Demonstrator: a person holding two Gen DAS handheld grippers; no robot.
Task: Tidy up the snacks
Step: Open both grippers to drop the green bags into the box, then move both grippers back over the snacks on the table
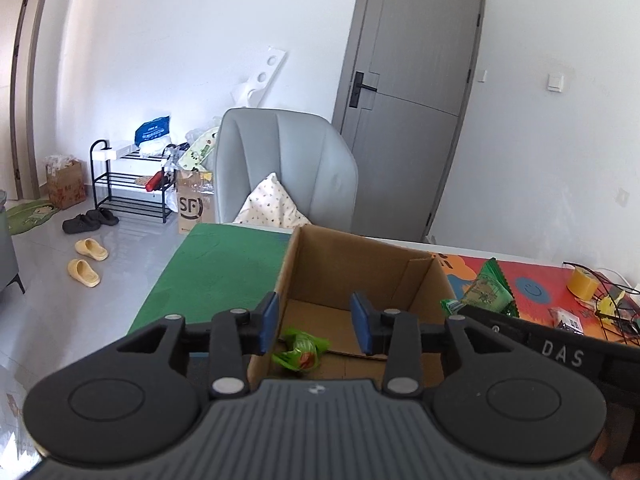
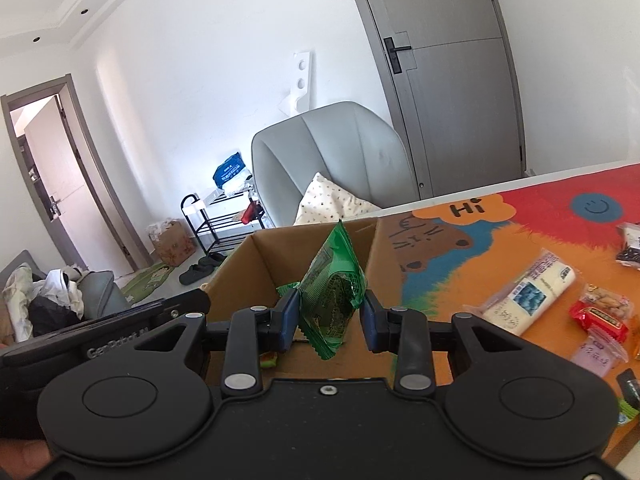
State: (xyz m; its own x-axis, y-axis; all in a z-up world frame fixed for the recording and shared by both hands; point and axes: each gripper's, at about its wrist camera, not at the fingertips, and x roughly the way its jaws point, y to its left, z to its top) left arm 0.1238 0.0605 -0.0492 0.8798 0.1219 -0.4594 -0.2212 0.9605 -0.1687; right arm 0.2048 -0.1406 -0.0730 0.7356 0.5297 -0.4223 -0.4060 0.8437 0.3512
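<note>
The right tongs [image 2: 330,316] are clenched on a green snack packet [image 2: 332,292], which stands upright, its long axis vertical and one sealed end pointing up, over the open cardboard box [image 2: 248,264]; the left tongs [image 1: 316,322] are released, nothing between their pads, above a second green packet [image 1: 300,350] lying on the box floor; the box sits on a tabletop [image 2: 520,248] under a colourful cartoon mat, more wrapped snacks [image 2: 528,296] scattered to its right; behind stand a grey armchair [image 2: 336,152] and grey door [image 2: 452,72].

place: home living room | signs: grey armchair [image 1: 286,168], shoe rack [image 1: 130,184], slippers [image 1: 86,260], grey door [image 1: 416,108]
</note>
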